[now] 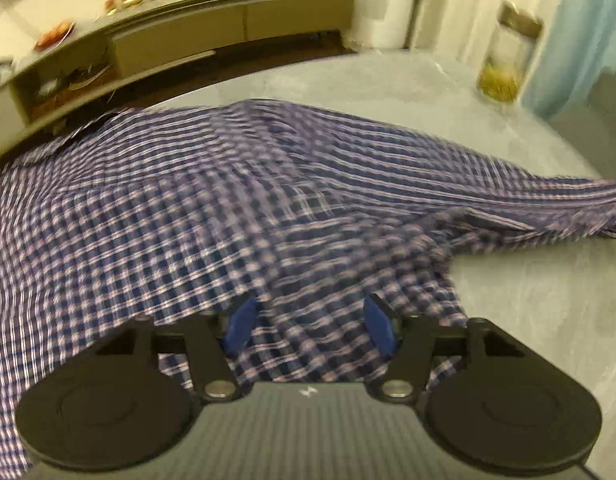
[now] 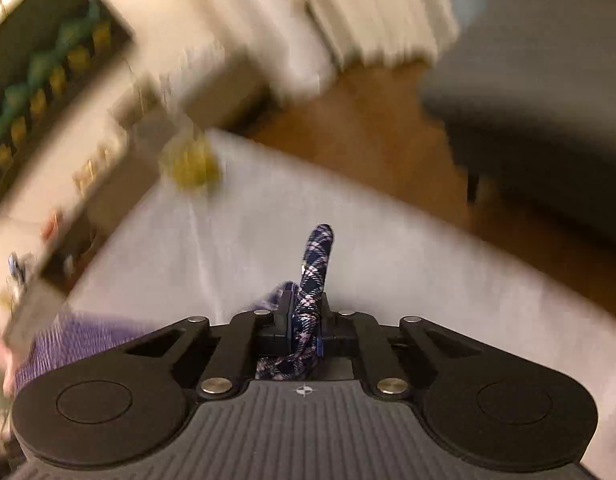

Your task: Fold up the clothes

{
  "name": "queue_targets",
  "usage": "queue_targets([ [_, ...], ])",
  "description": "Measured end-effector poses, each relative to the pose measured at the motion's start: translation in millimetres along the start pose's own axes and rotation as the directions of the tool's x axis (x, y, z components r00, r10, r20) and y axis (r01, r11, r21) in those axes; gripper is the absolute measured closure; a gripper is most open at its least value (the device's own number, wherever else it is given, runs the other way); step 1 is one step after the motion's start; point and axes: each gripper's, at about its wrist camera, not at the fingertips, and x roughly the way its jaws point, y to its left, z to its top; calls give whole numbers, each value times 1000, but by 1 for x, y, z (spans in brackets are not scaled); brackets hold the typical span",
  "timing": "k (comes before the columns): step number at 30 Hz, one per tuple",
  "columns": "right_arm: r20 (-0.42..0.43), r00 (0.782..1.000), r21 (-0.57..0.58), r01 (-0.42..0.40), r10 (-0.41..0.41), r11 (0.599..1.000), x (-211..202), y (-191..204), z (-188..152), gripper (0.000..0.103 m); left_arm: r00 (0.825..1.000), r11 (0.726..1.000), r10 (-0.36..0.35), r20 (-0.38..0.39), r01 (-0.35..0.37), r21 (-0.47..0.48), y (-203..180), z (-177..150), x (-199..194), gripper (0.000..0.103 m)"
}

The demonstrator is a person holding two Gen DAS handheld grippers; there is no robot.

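My left gripper (image 1: 308,322) spread apart over the checked shirt (image 1: 228,208) on the grey table (image 1: 527,300), my right gripper (image 2: 306,320) clamped on its bunched edge, glass jar (image 1: 503,56) beyond the shirt.

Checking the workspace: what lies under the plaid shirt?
The plaid shirt lies spread on a grey table, bare around it. Whatever is beneath the cloth is covered.

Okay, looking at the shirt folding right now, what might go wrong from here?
1. The right gripper pinches only a narrow bunched strip of the plaid shirt; it may slip free if tugged.
2. The left gripper stands open over the cloth, so one-sided pulling could skew the fold.
3. A glass jar stands on the table beyond the shirt; dragged fabric could possibly topple it.
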Motion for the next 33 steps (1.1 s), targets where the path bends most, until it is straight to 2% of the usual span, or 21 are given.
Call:
queue_targets([
  [1, 121, 991, -12, -63, 64, 998, -24, 3, 11, 95, 1000, 999, -23, 0, 23, -37, 7, -1, 0, 44],
  [2, 227, 967, -59, -109, 120, 992, -46, 9, 17, 95, 999, 996, -47, 1, 47, -74, 14, -1, 0, 44],
  [3, 261, 957, -92, -103, 124, 990, -55, 12, 19, 95, 998, 991, -70, 3, 70, -111, 22, -2, 0, 45],
  [4, 237, 966, -77, -92, 108, 993, -53, 8, 18, 95, 998, 992, -67, 0, 67, -109, 23, -2, 0, 45],
  [6, 138, 989, 13, -63, 60, 998, -37, -8, 10, 95, 998, 993, -65, -8, 64, -102, 21, 0, 0, 45],
  [8, 80, 997, 86, -31, 25, 996, -28, -22, 5, 95, 997, 992, -76, -14, 75, -102, 15, 0, -2, 45],
  [12, 100, 995, 190, -32, 13, 981, -30, -35, 6, 94, 992, 985, -122, 3, 122, -121, 3, -2, -12, 45],
  [14, 145, 989, 178, -55, 29, 982, -37, -25, 8, 94, 985, 975, -168, 34, 172, -139, -3, 6, -23, 45],
  [15, 182, 982, 136, -75, 49, 988, -44, -13, 9, 94, 979, 968, -195, 55, 201, -148, -5, 11, -29, 45],
  [16, 233, 963, 35, -148, 136, 988, -59, 11, 6, 94, 969, 956, -228, 94, 241, -168, -4, 15, -38, 44],
  [17, 264, 918, -101, -277, 294, 956, -78, 40, -3, 94, 956, 941, -260, 134, 282, -186, -4, 18, -48, 43],
  [18, 273, 852, -239, -391, 448, 889, -97, 68, -11, 94, 943, 923, -285, 173, 319, -216, 3, 19, -55, 40],
  [19, 239, 774, -376, -483, 586, 791, -114, 97, -26, 94, 928, 902, -307, 213, 355, -245, 10, 19, -61, 37],
  [20, 153, 697, -505, -554, 700, 662, -128, 126, -50, 94, 917, 878, -322, 233, 382, -288, 18, 16, -63, 36],
  [21, 50, 650, -589, -594, 758, 548, -135, 150, -73, 94, 909, 851, -344, 234, 407, -331, 26, 9, -60, 36],
  [23, -148, 666, -658, -618, 731, 430, -131, 183, -118, 94, 901, 805, -380, 211, 435, -405, 39, -9, -48, 36],
  [24, -208, 684, -701, -602, 699, 381, -128, 192, -138, 94, 895, 784, -399, 199, 445, -433, 43, -21, -42, 36],
  [25, -259, 699, -729, -594, 667, 339, -126, 199, -154, 94, 889, 762, -418, 188, 455, -461, 47, -32, -35, 36],
  [27, -331, 720, -753, -592, 611, 290, -122, 204, -178, 94, 879, 728, -445, 170, 465, -504, 50, -52, -25, 36],
  [29, -338, 739, -775, -570, 582, 274, -127, 205, -187, 94, 861, 692, -477, 176, 492, -529, 49, -69, -22, 35],
  [33, -295, 763, -787, -535, 575, 307, -136, 203, -182, 94, 786, 579, -561, 259, 596, -556, 41, -85, -21, 22],
])
